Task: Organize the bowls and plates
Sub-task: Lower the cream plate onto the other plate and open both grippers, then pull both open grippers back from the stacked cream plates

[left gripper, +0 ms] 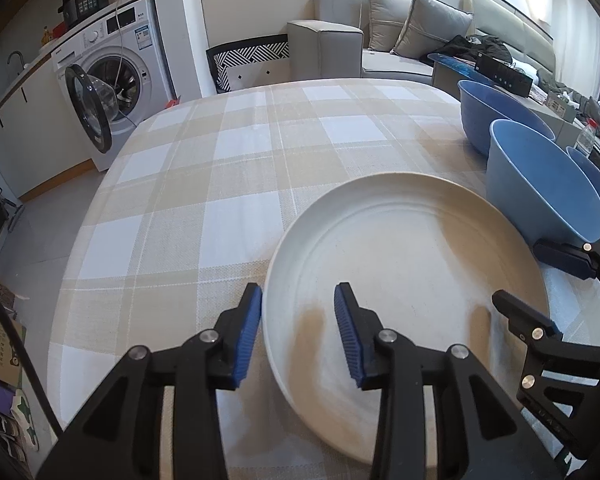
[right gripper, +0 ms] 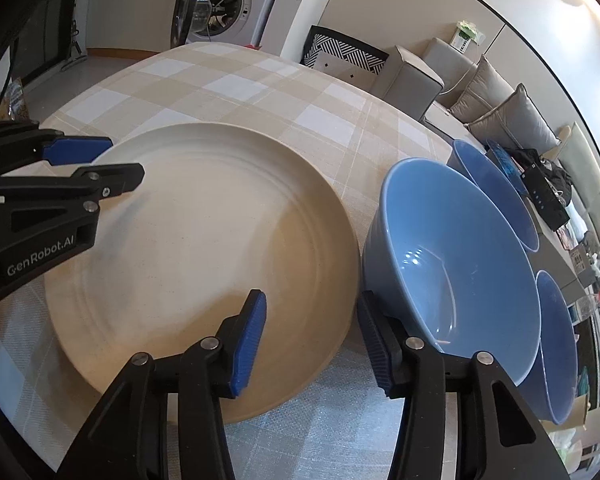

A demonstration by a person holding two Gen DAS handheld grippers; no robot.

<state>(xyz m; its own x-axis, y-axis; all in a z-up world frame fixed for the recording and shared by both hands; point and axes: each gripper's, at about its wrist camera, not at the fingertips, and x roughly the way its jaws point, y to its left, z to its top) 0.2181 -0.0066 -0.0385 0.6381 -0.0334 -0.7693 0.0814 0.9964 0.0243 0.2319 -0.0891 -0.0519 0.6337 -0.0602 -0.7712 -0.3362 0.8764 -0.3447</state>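
Plate (left gripper: 412, 264) sits flat on the table (left gripper: 220, 168) right next to the bowls (right gripper: 456, 248), with left gripper (left gripper: 298, 332) and right gripper (right gripper: 312, 332) both open and straddling opposite rims, gripping nothing, probably so it's squared up beside the bowls.

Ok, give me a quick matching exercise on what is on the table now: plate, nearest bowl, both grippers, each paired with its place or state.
Things:
1. white plate
2. nearest blue bowl
3. left gripper
4. right gripper

Places or states:
a. open, straddling the plate's left rim
b. upright, just right of the plate
c. open, straddling the plate's right rim
d. flat on the checked tablecloth

Pairs: 1-d, 2-b, 3-a, 4-c
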